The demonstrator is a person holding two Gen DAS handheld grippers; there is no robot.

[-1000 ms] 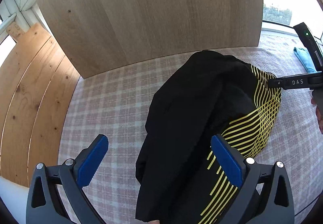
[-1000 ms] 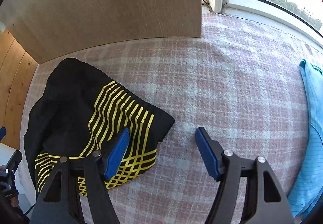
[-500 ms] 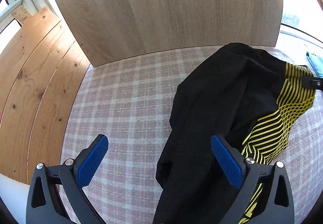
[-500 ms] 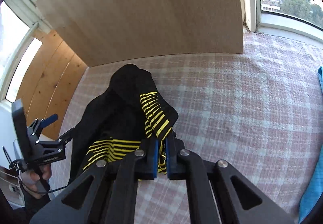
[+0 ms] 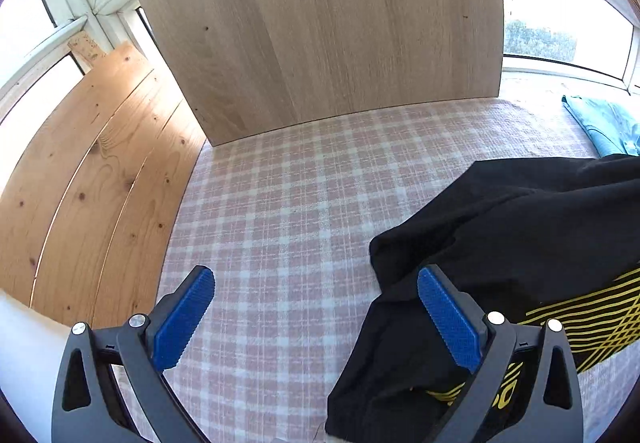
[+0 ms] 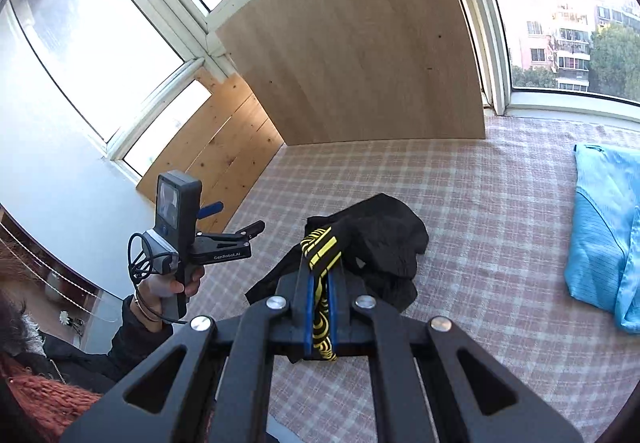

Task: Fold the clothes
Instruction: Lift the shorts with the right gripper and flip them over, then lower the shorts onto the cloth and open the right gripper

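Clamping 1 black garment (image 6: 384,243), right tongs (image 6: 320,317) lift it; left tongs (image 5: 316,317) gape near 1 blue garment (image 6: 604,227).

Black garment (image 6: 384,239): matt knit cloth, glossy yellow print. Checked cover (image 5: 288,211): coarse woven cloth. Board at 12 o'clock (image 5: 320,23): smooth matt wood laminate. Fingers (image 5: 182,319): ribbed blue rubber pads, matt black plastic.

Both wrist cameras looked forward and down along their own jaws — the left close over the checked bedcover (image 5: 288,211), the right higher. Both caught the black garment (image 5: 520,227) and wooden board (image 5: 320,23).
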